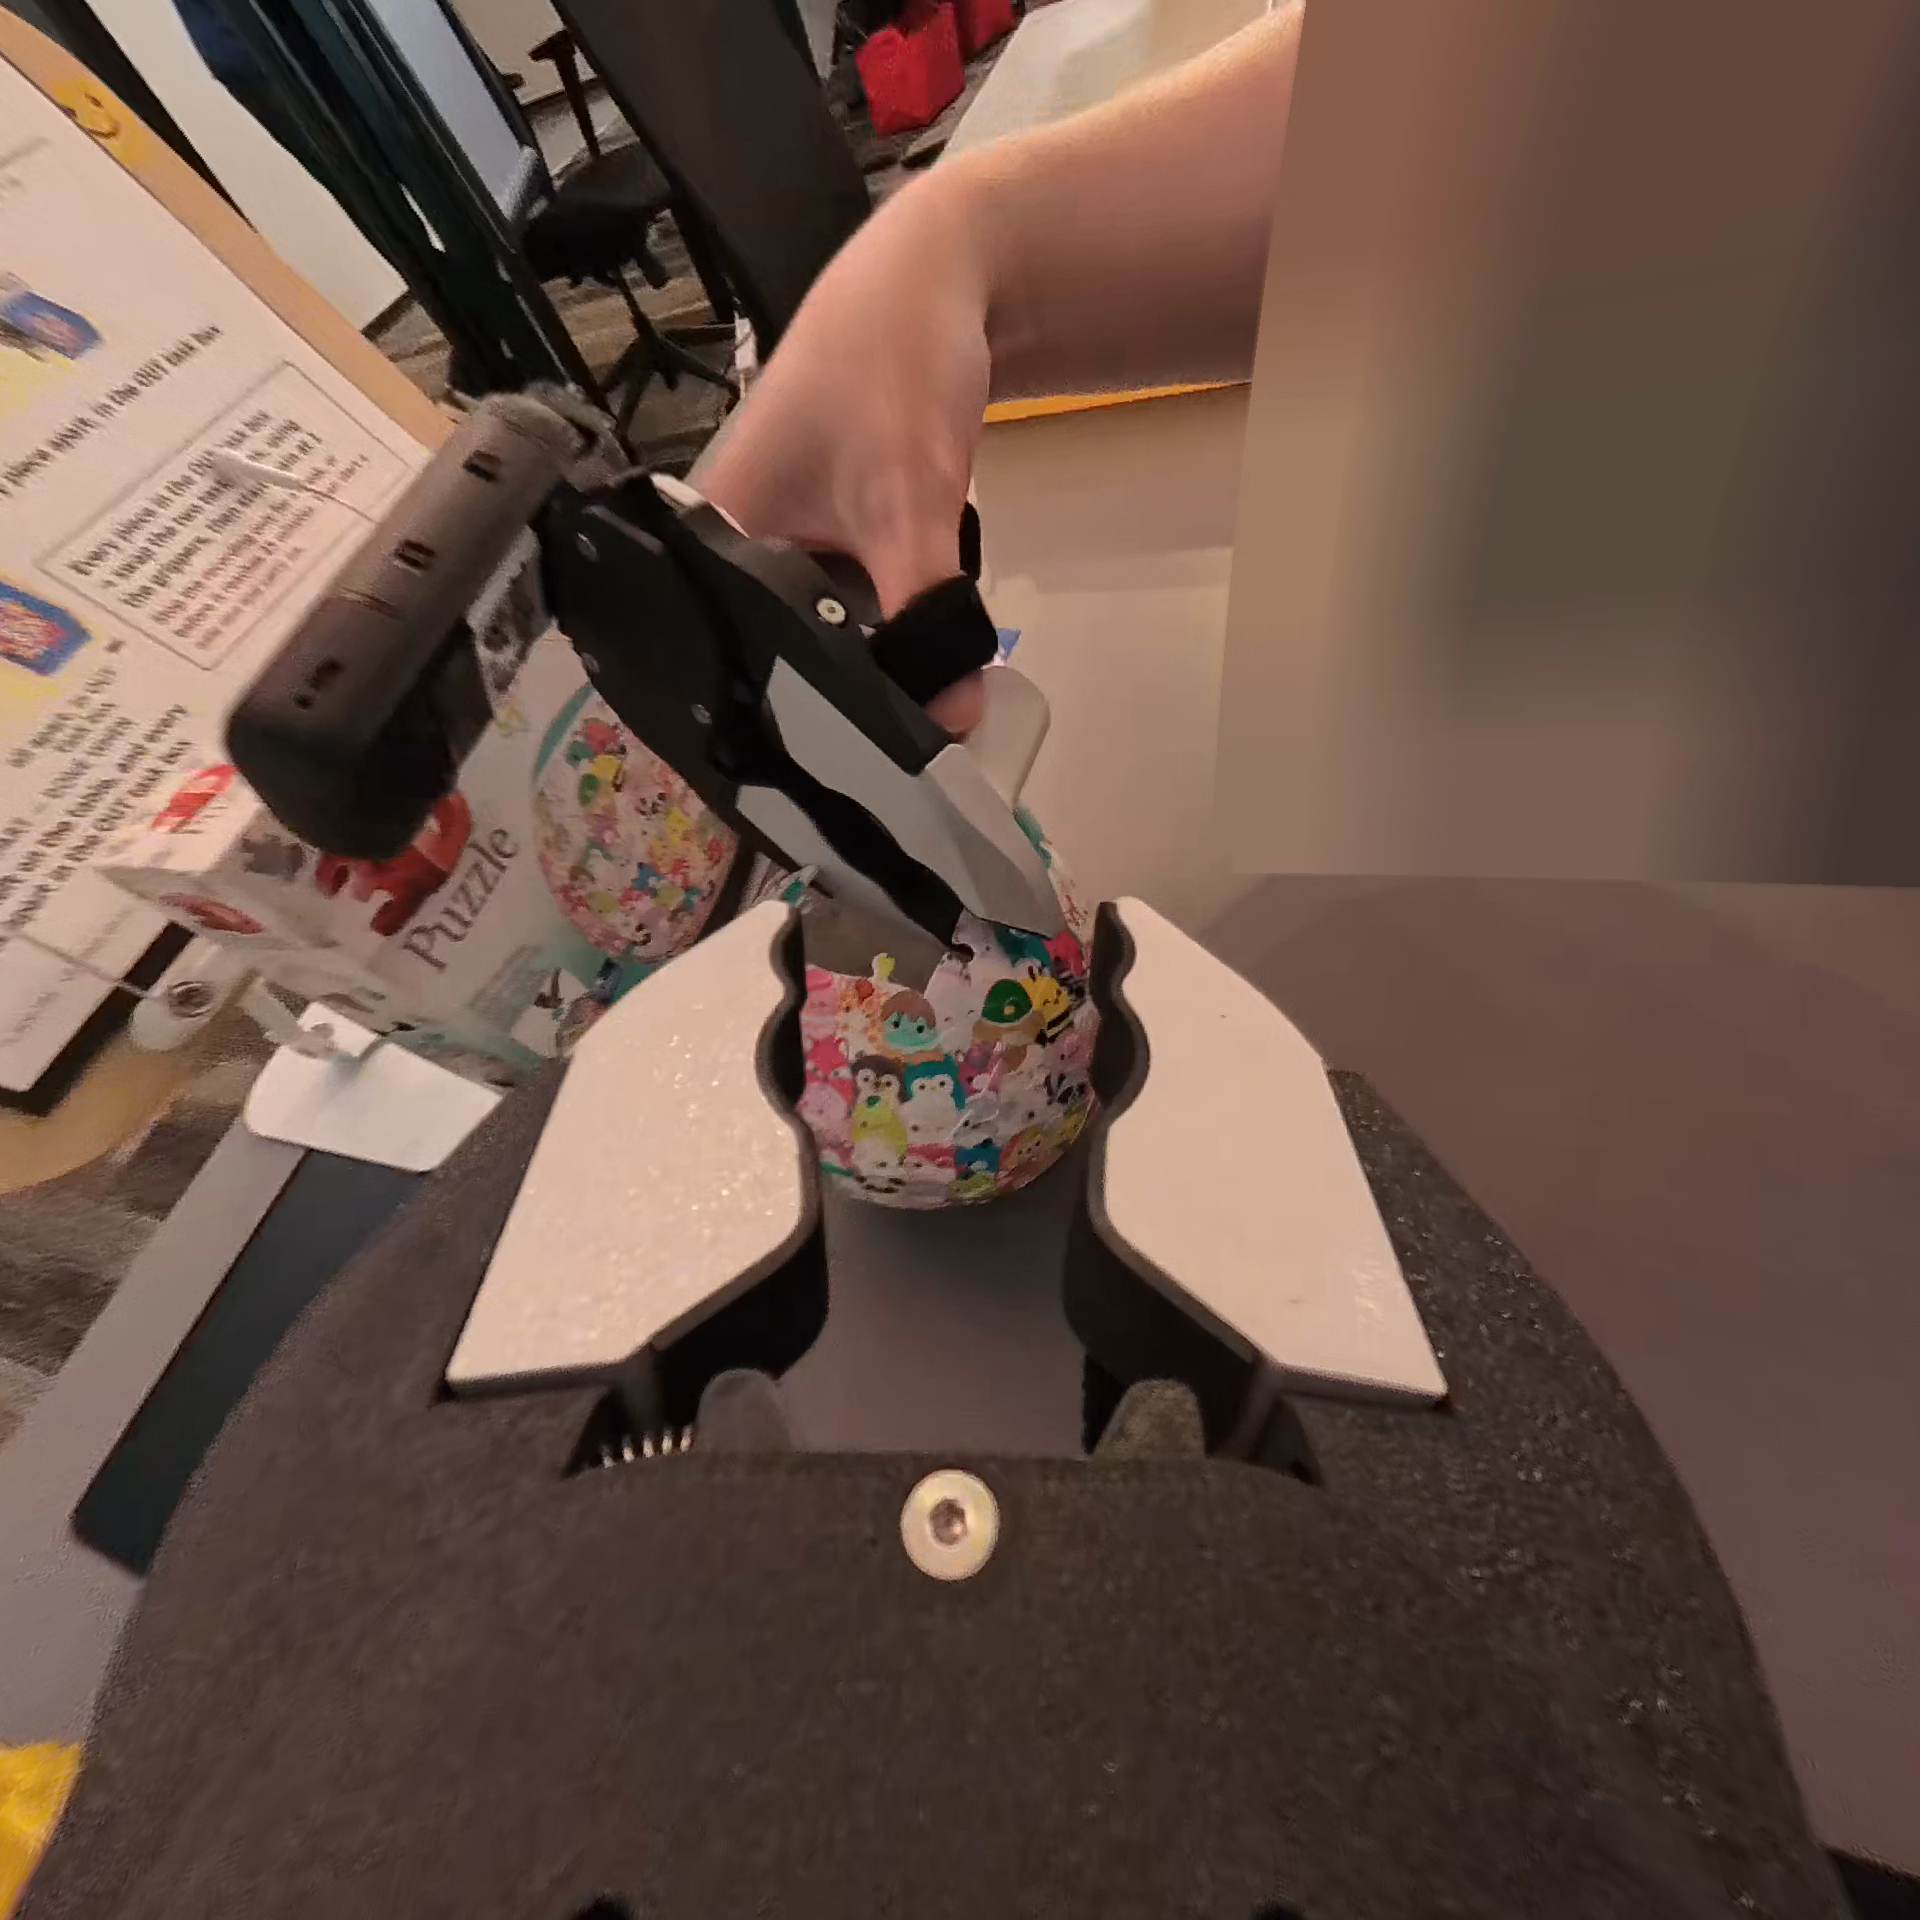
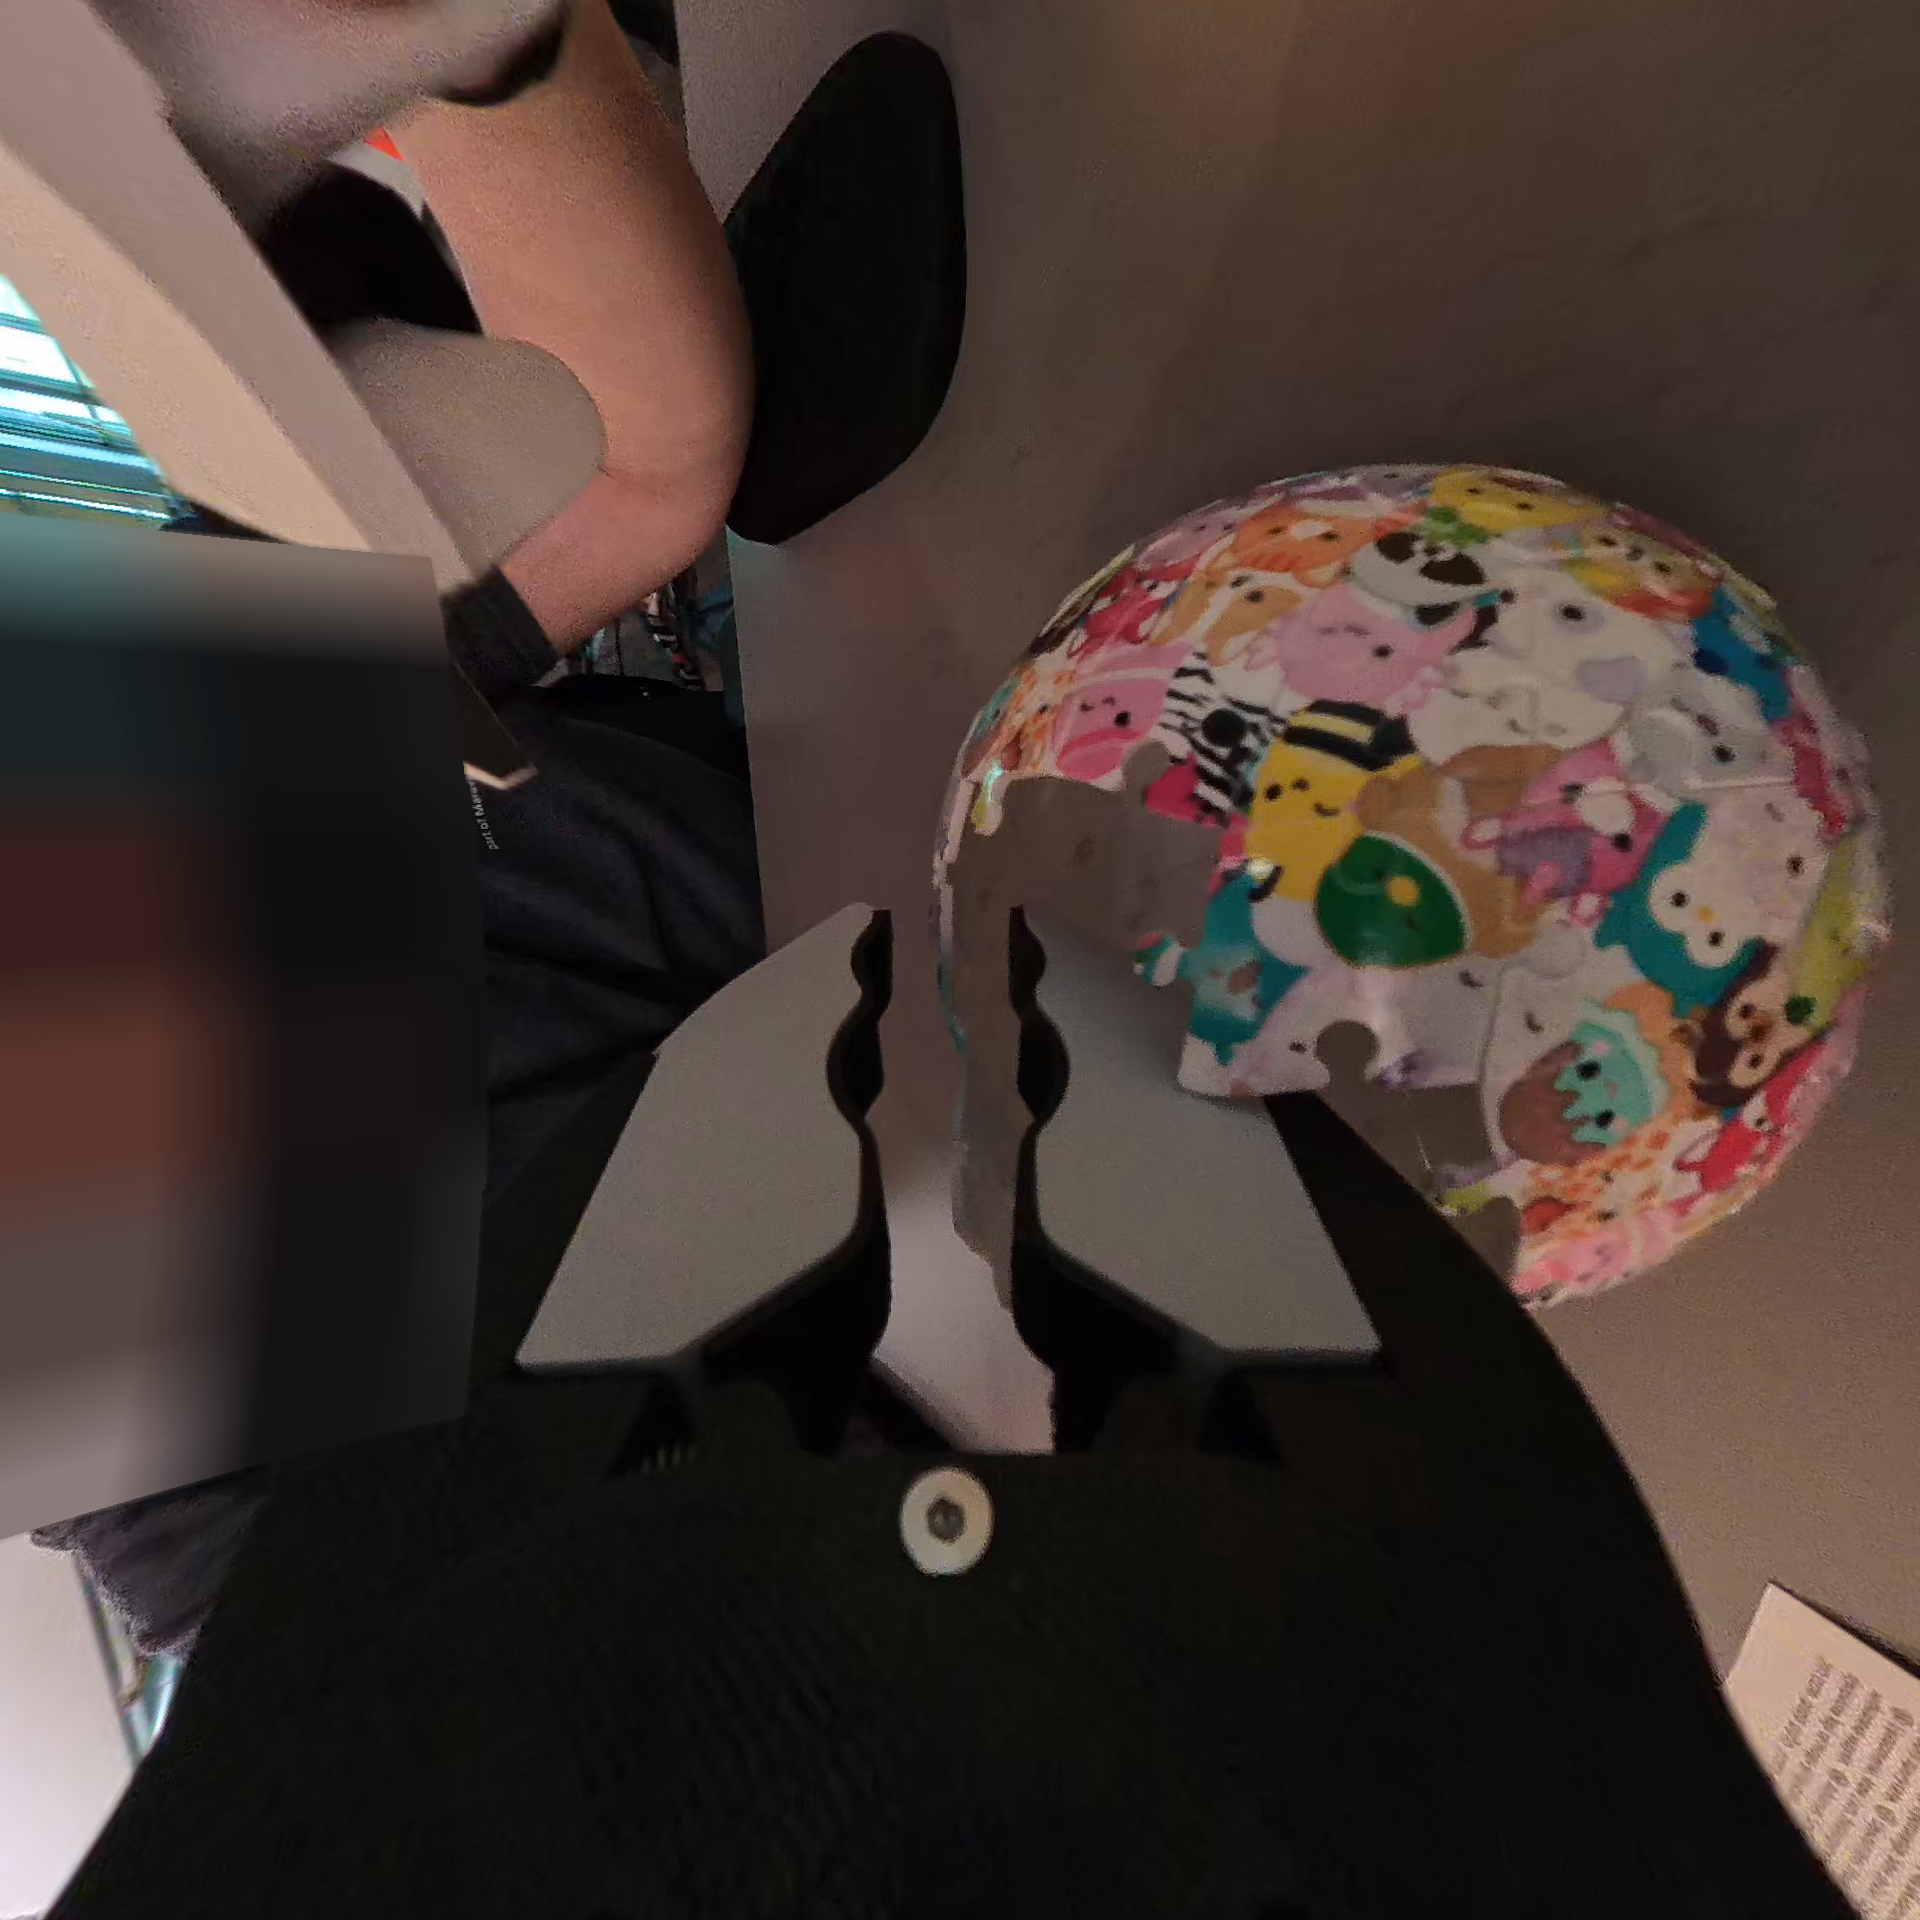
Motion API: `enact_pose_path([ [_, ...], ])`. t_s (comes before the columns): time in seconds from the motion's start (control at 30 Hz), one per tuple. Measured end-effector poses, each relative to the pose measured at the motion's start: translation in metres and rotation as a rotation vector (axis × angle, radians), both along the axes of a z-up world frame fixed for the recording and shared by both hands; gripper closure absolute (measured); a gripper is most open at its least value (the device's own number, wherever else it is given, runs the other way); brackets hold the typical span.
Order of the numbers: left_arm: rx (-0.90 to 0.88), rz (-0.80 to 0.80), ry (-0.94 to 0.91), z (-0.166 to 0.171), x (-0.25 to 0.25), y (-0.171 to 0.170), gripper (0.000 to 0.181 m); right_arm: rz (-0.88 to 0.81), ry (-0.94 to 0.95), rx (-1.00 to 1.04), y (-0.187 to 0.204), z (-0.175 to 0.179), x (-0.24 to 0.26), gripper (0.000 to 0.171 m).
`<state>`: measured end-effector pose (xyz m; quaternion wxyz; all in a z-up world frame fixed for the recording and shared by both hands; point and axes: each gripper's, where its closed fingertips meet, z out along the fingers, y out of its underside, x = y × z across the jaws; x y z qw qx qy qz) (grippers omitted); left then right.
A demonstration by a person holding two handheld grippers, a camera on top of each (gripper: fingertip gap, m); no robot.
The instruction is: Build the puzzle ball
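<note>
The puzzle ball, covered in colourful cartoon animals, rests on the grey table. My left gripper is open, and the ball shows between and just beyond its fingertips. The right gripper comes down from above onto the top of the ball. In the right wrist view the ball has an open gap at its edge. My right gripper is shut on a puzzle piece, grey side showing, right beside that gap.
The puzzle box lies behind the ball at left, with a printed board beside it and a small white stand in front. A printed sheet lies near the ball. A person's hand holds the right gripper. The tips of one gripper are about 8 cm away from the tips of the other.
</note>
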<state>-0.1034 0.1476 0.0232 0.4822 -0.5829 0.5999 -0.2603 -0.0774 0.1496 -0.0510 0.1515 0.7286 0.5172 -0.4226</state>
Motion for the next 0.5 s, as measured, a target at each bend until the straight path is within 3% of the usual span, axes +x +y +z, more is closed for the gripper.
enact_pose_path([
  [0.2, 0.029, 0.021, -0.021, 0.0108, -0.0106, -0.0006, 0.130, -0.014, 0.011, -0.028, -0.0028, -0.0009, -0.0032, 0.164],
  [0.5, 0.022, 0.027, -0.008, 0.0069, -0.0097, 0.0016, 0.130, -0.024, 0.010, -0.017, -0.0042, -0.0004, -0.0049, 0.167],
])
